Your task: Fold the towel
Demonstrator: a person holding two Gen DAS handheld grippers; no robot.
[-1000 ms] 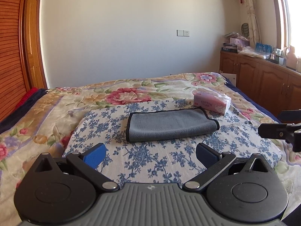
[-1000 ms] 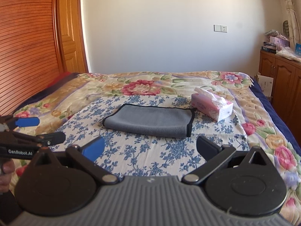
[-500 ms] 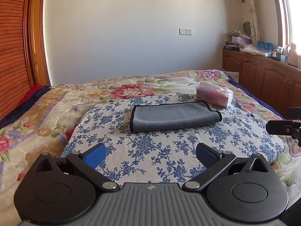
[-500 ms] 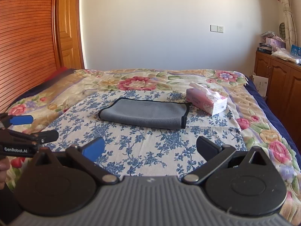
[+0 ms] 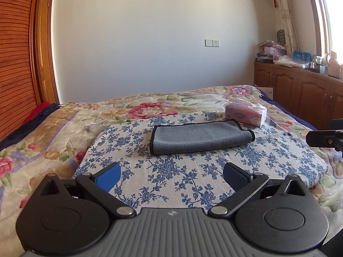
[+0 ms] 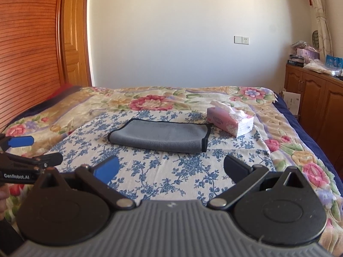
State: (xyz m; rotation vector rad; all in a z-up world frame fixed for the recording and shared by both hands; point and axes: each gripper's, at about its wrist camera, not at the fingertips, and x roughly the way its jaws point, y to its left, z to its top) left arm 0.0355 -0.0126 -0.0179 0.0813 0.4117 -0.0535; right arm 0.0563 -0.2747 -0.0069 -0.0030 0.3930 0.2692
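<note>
A grey towel [image 5: 201, 137] with a black hem lies folded flat on a blue-flowered cloth [image 5: 171, 171] on the bed. It also shows in the right wrist view [image 6: 159, 136]. My left gripper [image 5: 171, 176] is open and empty, well short of the towel's near edge. My right gripper [image 6: 171, 168] is open and empty too, also back from the towel. The left gripper's fingers [image 6: 21, 142] show at the left edge of the right wrist view. Part of the right gripper [image 5: 323, 138] shows at the right edge of the left wrist view.
A pink tissue box [image 5: 246, 114] stands just beyond the towel's right end, also in the right wrist view [image 6: 230, 121]. Wooden cabinets [image 5: 300, 98] with clutter on top line the right wall. A wooden door [image 6: 72, 38] is at the left.
Both grippers have drawn back and tilted up a little, so the towel and tissue box sit smaller and lower in both views. The towel has not moved. Both grippers stay open.
</note>
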